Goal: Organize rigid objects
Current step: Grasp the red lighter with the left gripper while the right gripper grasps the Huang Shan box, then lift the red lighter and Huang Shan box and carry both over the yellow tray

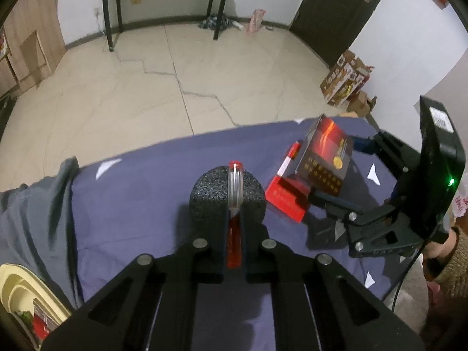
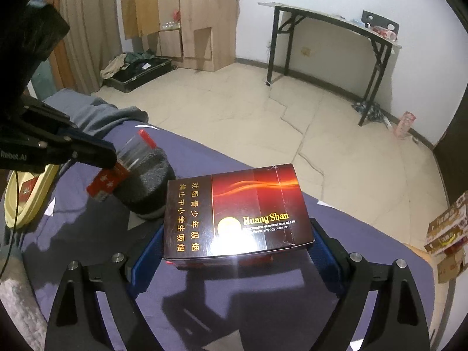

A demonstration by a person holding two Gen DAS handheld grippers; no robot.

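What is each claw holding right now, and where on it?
Left claw pinches a thin clear-and-red case by its flat faces. Right claw straddles the dark box; grip unclear.

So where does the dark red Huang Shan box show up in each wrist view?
Left wrist view: the Huang Shan box sits right of centre, tilted, between the right gripper's jaws, above a flat red pack.
Right wrist view: the box fills the lower centre, between the blue pads.
Shared landmark: the grey foam cylinder, left of the box in both.
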